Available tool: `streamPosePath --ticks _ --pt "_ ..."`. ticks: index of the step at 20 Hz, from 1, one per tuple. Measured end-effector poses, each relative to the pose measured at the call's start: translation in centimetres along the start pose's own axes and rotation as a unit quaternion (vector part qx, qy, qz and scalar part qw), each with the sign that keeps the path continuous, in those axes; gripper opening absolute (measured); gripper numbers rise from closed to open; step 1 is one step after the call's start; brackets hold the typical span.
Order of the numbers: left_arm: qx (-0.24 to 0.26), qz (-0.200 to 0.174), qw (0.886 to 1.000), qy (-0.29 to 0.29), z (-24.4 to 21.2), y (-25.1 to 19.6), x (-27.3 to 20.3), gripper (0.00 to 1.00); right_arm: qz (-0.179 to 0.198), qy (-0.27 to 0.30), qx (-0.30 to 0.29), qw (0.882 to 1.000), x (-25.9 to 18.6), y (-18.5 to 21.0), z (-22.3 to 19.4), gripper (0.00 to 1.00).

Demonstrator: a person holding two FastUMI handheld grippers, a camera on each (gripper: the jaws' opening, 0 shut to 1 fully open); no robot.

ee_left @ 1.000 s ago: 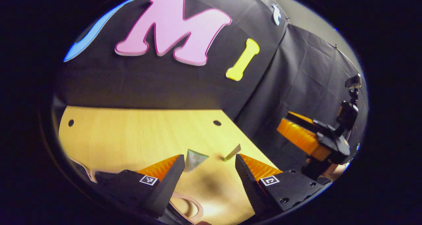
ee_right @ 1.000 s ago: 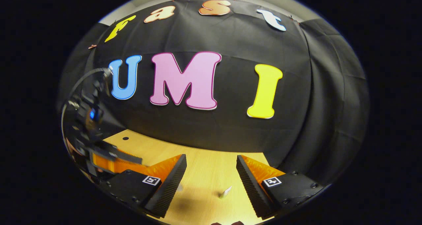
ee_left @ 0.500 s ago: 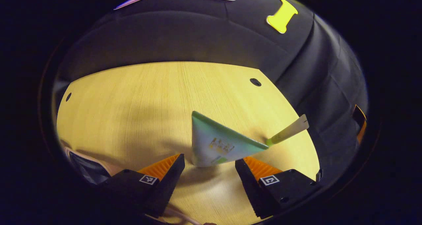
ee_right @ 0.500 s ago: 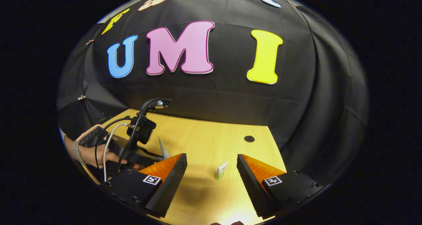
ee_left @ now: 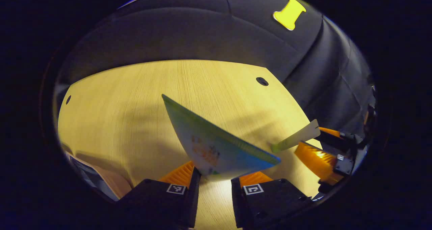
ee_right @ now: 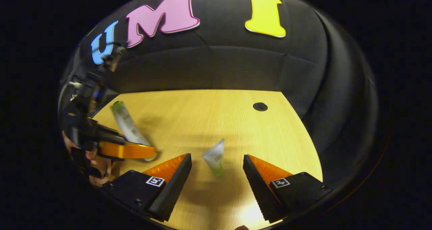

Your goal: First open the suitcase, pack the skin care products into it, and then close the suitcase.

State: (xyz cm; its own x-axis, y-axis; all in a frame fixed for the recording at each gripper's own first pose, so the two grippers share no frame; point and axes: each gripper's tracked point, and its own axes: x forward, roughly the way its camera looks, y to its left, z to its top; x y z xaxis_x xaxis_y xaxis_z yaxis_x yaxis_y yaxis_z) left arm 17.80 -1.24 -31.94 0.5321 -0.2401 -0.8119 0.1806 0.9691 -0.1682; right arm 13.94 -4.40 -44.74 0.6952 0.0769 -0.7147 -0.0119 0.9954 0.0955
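In the left gripper view the left gripper (ee_left: 214, 186) had its two fingers drawn close together on the lower end of a large green tube (ee_left: 209, 145), clamped on it, with the tube's flat crimped edge raised and tilted above the wooden table (ee_left: 135, 98). At the lower left edge of the same view lay part of the suitcase (ee_left: 98, 181), seemingly open; its inside could not be made out. Just beyond the held tube stood a small tube (ee_left: 297, 139), cap down on the table, and past it the right gripper (ee_left: 324, 152) came in from the side.

In the right gripper view that gripper's jaws stood wide apart and empty, with the small tube (ee_right: 215, 157) upright between them and a little ahead, touching neither finger. Farther off, the left gripper (ee_right: 128, 149) carried the large tube (ee_right: 128, 127).

The packing step looked to be in hand. Next, the left should carry its tube over the suitcase and release it, while the right should advance and close on the small tube.
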Motion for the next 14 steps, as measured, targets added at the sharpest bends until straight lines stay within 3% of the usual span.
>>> streamPosePath --ticks 1,4,6,8,10,13,14 --pt "0.001 -0.004 1.000 -0.010 0.3 -0.1 -1.7 0.47 0.001 0.006 0.012 1.000 0.9 -0.1 -0.3 0.99" --pt "0.010 -0.005 0.999 -0.034 0.7 0.5 -6.9 0.47 -0.005 0.010 0.036 0.999 3.6 0.1 -0.5 0.84" --pt "0.001 0.005 0.999 -0.036 0.1 2.2 -9.9 0.47 -0.018 0.030 0.057 0.998 4.7 -0.1 -1.2 0.59" --pt "-0.021 0.023 0.999 -0.020 -2.0 5.2 -13.6 0.46 0.004 0.031 0.085 0.996 3.4 1.4 -0.6 0.30" --pt "-0.033 0.051 0.998 0.008 -4.7 9.3 -16.5 0.47 0.012 0.012 0.067 0.998 1.6 2.7 0.7 0.28" --pt "-0.036 0.120 0.989 0.078 -10.6 16.6 -19.7 0.47 0.065 0.003 0.042 0.997 -2.3 8.6 2.2 0.28" --pt "-0.043 0.134 0.985 0.101 -12.3 18.2 -20.2 0.51 0.080 0.003 0.032 0.996 -3.6 10.8 2.2 0.36"
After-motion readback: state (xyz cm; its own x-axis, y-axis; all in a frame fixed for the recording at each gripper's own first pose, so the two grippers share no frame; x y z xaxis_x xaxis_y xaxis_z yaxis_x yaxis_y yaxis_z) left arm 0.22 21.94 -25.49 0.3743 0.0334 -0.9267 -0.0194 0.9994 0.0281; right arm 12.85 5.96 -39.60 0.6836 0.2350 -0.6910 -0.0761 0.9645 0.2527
